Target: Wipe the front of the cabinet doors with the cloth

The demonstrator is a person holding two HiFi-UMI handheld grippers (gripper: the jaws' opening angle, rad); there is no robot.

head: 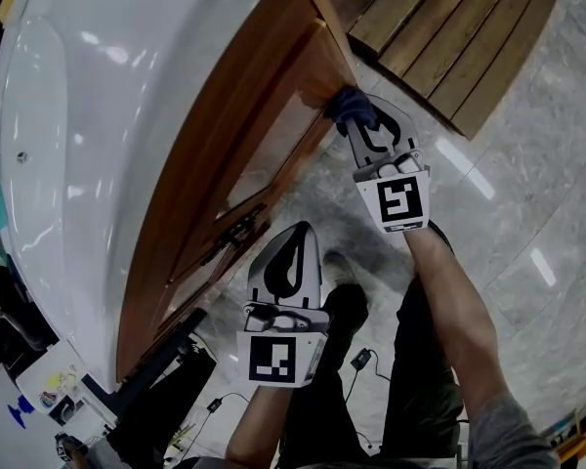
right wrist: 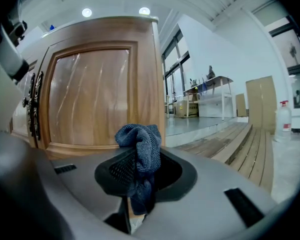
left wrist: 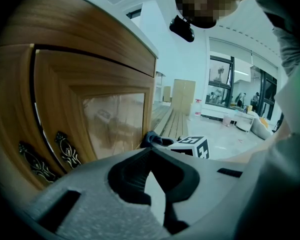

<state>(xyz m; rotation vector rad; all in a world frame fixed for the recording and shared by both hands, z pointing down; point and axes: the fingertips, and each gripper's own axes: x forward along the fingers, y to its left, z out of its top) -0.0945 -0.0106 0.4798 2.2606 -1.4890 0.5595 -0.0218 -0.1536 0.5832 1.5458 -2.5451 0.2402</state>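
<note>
Two wooden cabinet doors (head: 273, 154) shut beneath a glossy white top (head: 107, 115), with a pair of dark ornate handles (head: 236, 228) at the seam between them. Insides out of sight. Pale marbled floor (head: 527, 223) below, and a slatted wooden platform (head: 449, 27) at 1 o'clock in the head view, just beyond the cabinet's far end. Bright room past that in the right gripper view: tall windows (right wrist: 172, 79), a desk (right wrist: 210, 86) beside them at 2 o'clock, a spray bottle (right wrist: 281, 116) at 3 o'clock.

Dark blue cloth (head: 352, 106) pinched in the right tool (head: 369, 130), bunched above the closed tips and hanging down between them. Held at the far door's outer frame, at 1 o'clock in the head view; touching the wood or just short of it, hard to tell. Left tool (head: 301, 234) closed on nothing, tips together, near the handles at 6 o'clock and apart from the doors.
</note>
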